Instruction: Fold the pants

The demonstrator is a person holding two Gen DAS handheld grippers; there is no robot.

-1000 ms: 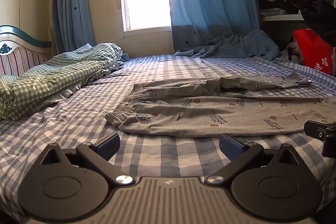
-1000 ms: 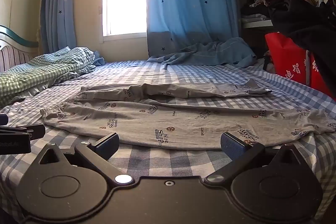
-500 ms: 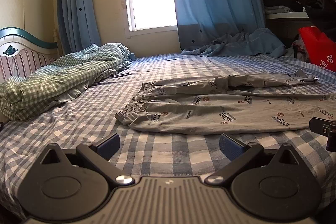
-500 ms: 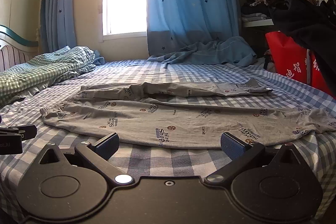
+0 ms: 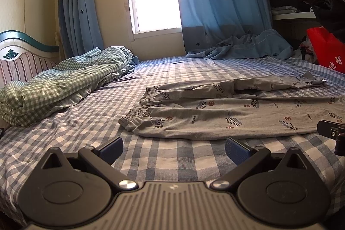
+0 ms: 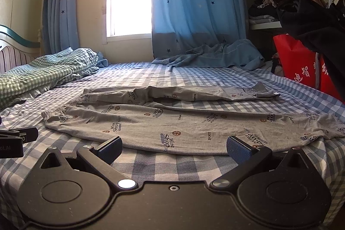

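Note:
Grey printed pants [image 5: 226, 115] [image 6: 172, 124] lie flat across the blue checked bed [image 5: 86, 122], waistband to the left and both legs running right, side by side. My left gripper [image 5: 173, 149] is open, low over the sheet just in front of the waistband end, holding nothing. My right gripper [image 6: 173, 149] is open too, hovering at the near edge of the front leg, nothing between its fingers. Each gripper shows at the edge of the other's view: the right one [image 5: 332, 135], the left one [image 6: 17, 139].
A green checked quilt [image 5: 54, 83] is bunched at the bed's left by the headboard [image 5: 19, 57]. A blue cloth [image 5: 243, 46] lies at the far edge under the curtain. Shelves with clothes [image 6: 280, 8] and a red bag [image 6: 301, 61] stand to the right.
Both grippers have pulled back and risen a little, so the pants sit farther off and more of the bed shows. The pants have not moved.

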